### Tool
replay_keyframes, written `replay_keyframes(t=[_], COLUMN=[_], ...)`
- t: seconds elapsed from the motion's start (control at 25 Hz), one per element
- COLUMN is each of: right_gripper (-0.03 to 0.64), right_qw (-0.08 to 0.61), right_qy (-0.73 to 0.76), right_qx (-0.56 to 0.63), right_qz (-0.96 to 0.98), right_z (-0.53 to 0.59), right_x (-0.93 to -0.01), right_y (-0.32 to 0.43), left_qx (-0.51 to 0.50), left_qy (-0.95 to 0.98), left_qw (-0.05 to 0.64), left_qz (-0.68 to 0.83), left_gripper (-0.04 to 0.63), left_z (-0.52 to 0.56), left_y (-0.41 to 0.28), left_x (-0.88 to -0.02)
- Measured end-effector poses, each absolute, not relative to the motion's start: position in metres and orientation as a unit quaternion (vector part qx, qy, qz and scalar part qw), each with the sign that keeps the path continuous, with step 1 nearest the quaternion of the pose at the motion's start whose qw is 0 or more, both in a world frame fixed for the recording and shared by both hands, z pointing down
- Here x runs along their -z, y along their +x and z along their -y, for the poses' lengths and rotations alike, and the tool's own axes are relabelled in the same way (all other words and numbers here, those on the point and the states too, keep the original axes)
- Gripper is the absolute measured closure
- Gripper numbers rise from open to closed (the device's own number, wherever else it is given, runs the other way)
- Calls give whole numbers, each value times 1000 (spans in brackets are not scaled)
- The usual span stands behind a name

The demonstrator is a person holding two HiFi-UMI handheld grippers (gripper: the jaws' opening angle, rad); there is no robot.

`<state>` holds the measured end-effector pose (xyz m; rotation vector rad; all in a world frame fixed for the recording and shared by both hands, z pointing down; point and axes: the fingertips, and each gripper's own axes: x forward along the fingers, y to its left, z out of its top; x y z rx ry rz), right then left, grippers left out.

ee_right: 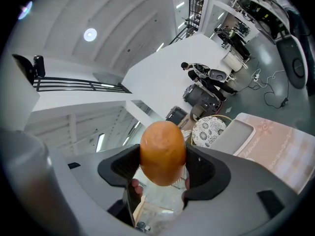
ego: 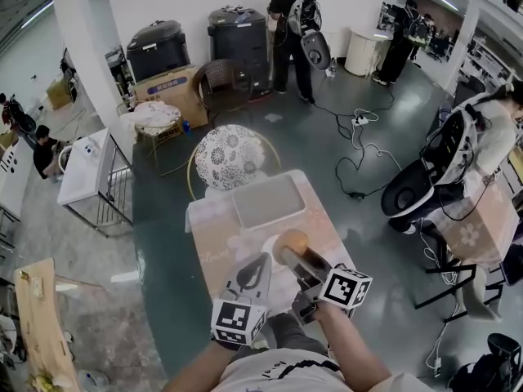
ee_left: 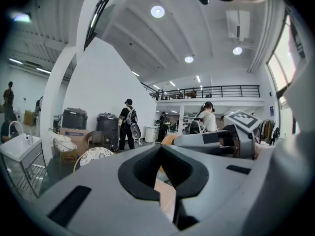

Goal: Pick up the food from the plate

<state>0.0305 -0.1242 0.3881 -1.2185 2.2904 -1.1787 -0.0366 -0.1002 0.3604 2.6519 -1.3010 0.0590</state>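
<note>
The food (ego: 293,240) is an orange-brown, egg-shaped bun. My right gripper (ego: 288,252) is shut on it and holds it up just above a white plate (ego: 267,247) on the pink-clothed table (ego: 214,237). In the right gripper view the bun (ee_right: 163,152) sits squeezed between both black pads and sticks out above them. My left gripper (ego: 259,267) hovers just left of the right one, tilted upward, jaws shut with nothing between them. From the left gripper view (ee_left: 161,150) the bun (ee_left: 168,139) and the right gripper (ee_left: 216,142) show just beyond the jaws.
A grey rectangular tray (ego: 270,200) lies at the table's far side. A chair with a round patterned seat (ego: 229,155) stands behind the table. Cables run over the floor (ego: 359,149) to the right, and people stand further back.
</note>
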Motion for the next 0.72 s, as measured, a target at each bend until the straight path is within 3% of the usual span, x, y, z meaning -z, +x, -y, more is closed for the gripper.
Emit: replay_keyframes(t=[0.72], right_gripper=[347], right_qw=[143], right_qy=[-427], right_qx=[380], right_qz=[-808], right_z=[104], right_x=[-368], right_y=[32], left_qx=[-1], left_qy=[898], left_qw=[83], left_qz=[433], left_gripper=[589], left_z=[83], left_y=[-29], left_x=[-348])
